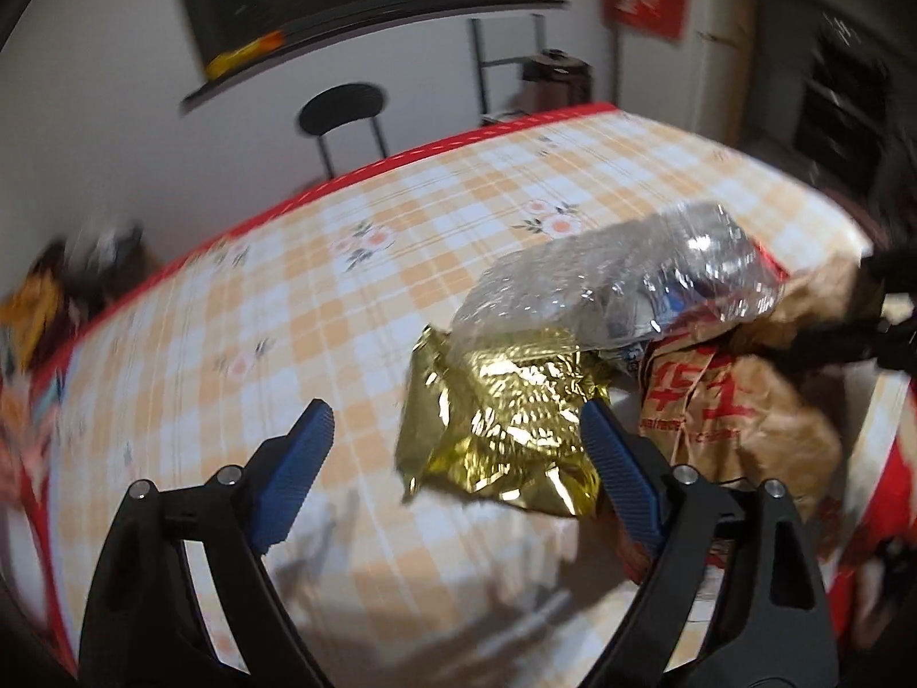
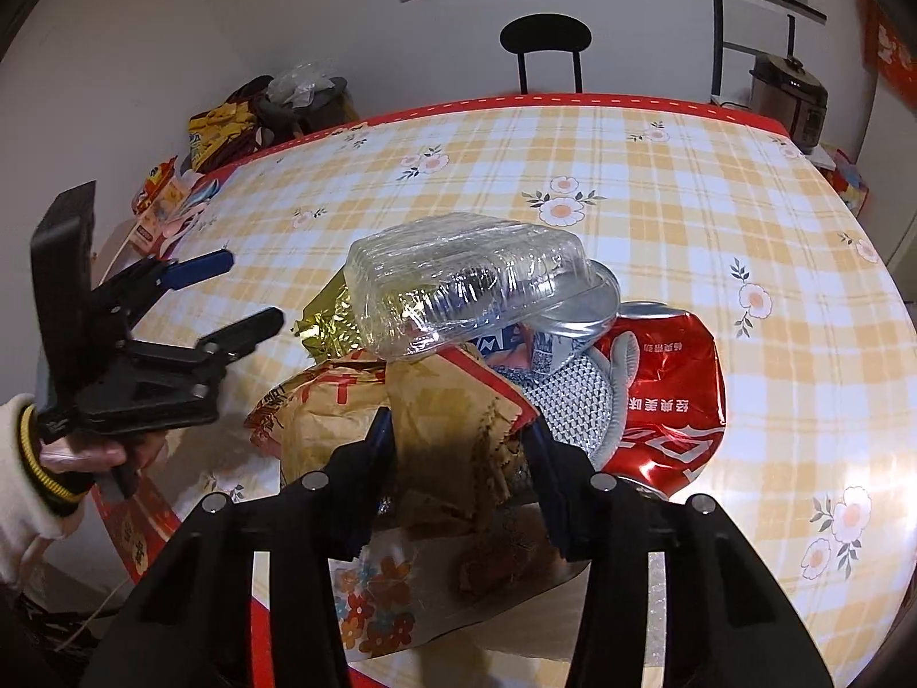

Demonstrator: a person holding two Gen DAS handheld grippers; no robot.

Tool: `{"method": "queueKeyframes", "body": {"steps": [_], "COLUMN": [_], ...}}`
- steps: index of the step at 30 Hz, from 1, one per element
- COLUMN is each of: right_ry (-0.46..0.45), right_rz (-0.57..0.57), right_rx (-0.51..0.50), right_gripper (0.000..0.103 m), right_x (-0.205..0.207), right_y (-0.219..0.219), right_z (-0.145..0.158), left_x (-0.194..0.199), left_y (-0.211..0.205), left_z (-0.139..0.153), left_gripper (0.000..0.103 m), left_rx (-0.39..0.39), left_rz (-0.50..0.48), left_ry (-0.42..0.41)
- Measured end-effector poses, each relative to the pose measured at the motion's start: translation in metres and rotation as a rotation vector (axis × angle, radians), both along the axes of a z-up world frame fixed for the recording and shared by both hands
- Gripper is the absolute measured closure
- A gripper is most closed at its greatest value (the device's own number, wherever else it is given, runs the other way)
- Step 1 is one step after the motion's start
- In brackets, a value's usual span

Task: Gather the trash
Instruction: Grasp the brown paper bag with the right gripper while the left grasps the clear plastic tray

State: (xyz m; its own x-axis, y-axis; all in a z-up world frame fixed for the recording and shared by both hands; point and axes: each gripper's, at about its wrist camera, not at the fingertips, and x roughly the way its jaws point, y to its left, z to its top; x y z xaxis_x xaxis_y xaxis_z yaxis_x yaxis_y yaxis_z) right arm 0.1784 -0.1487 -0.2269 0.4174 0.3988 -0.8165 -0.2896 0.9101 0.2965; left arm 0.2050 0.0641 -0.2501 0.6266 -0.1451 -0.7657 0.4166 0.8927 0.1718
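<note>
A pile of trash lies on the checked tablecloth (image 2: 659, 183): a brown paper bag (image 2: 441, 430) with red print, a clear plastic box (image 2: 458, 281), a crumpled gold foil wrapper (image 2: 326, 315) and a red foil bag (image 2: 670, 395). My right gripper (image 2: 458, 430) is shut on the brown paper bag. My left gripper (image 1: 458, 430) is open, its right finger against the gold foil wrapper (image 1: 504, 418). The clear box (image 1: 619, 281) and paper bag (image 1: 739, 413) lie beyond. The left gripper also shows in the right wrist view (image 2: 240, 298), left of the pile.
A black chair (image 2: 544, 46) stands behind the table's far edge. Bags and packets (image 2: 240, 120) sit off the table's left side. A cooker (image 2: 791, 97) stands at the far right. The table's red edge (image 2: 132, 522) runs near my left hand.
</note>
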Motion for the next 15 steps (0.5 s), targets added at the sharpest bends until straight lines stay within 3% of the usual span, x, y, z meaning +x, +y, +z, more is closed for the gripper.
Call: {"method": "queueKeyframes", "body": {"steps": [6,15], "right_ry": [0.014,0.014], "right_rz": [-0.018,-0.023], "right_rx": [0.011,0.022], "right_gripper": [0.057,0.062], "right_x": [0.002,0.002], "right_y": [-0.004,-0.014], "right_z": [0.000,0.002], "left_x": [0.013,0.023], "left_y": [-0.028,-0.046], "left_z": [-0.019,-0.016], "left_gripper": [0.021,0.021], "left_rx": [0.133,0.173], "left_rz": [-0.150,-0.279], "left_ry": [-0.039,-0.097]}}
